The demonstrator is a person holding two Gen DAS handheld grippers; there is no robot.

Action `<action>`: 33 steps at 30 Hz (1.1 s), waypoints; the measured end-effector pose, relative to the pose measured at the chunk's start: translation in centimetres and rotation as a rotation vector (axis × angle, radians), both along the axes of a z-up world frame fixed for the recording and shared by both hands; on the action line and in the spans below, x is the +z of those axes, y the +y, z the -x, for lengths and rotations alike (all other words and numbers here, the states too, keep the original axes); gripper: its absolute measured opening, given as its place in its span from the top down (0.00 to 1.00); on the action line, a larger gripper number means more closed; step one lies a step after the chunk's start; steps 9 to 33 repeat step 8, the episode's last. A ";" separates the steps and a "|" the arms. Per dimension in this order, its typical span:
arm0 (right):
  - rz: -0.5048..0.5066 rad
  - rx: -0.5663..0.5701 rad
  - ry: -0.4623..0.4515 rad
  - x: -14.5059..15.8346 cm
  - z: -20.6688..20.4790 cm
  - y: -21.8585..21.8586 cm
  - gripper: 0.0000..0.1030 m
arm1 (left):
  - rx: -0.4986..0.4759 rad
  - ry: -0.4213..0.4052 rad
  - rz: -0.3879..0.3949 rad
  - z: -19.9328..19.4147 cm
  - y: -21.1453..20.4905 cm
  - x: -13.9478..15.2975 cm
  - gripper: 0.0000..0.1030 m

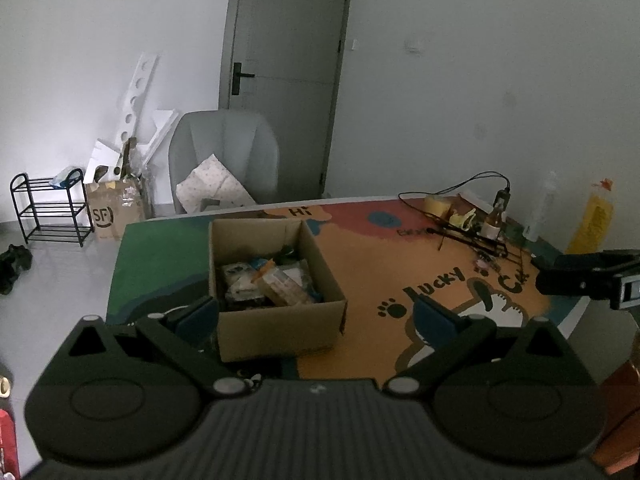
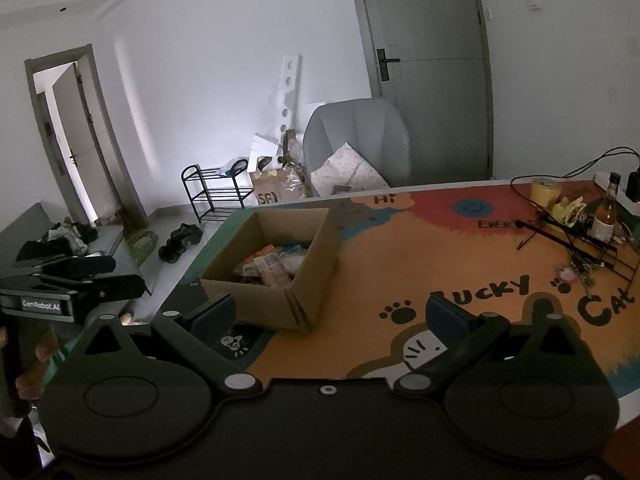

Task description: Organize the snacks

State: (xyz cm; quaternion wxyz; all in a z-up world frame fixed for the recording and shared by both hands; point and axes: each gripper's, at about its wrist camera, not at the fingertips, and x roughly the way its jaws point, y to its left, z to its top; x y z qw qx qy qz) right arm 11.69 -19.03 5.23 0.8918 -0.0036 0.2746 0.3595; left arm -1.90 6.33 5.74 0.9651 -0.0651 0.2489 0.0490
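The left gripper [image 1: 312,312] is wide open and holds nothing; its two blue-tipped fingers hang above the near edge of the open brown cardboard box [image 1: 280,332], one finger on each side of the front left corner. Inside this one box sit the snack packets [image 1: 268,280], piled loosely together. They are too dim and jumbled to count well, but there look to be more than five. The box stands on the left part of the colourful cartoon table mat [image 1: 380,264]. No snacks show on the mat outside the box, so the scene fits both snacks waiting to come out for sorting and snacks already put away. Whichever it is, any reach into the box would go best from straight above, with the fingers closing on one packet by its flat sides and staying clear of the thin box walls. Further right, the right gripper [image 2: 330,314] is also wide open and empty, held above the mat near the black paw print [image 2: 400,312]. At the far right end stand one yellow tape roll [image 2: 545,192] and one small brown glass bottle [image 2: 605,212], well apart from the box.
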 end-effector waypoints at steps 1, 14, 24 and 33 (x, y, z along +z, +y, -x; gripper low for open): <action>0.001 0.000 0.001 0.0 0.0 0.0 0.00 | -0.003 0.000 0.000 0.0 0.0 0.0 0.00; 0.000 0.001 0.000 0.0 0.0 0.0 0.00 | -0.006 0.003 -0.001 -0.1 0.0 0.0 0.00; 0.000 0.001 0.000 0.0 0.0 0.0 0.00 | -0.006 0.003 -0.001 -0.1 0.0 0.0 0.00; 0.000 0.001 0.000 0.0 0.0 0.0 0.00 | -0.006 0.003 -0.001 -0.1 0.0 0.0 0.00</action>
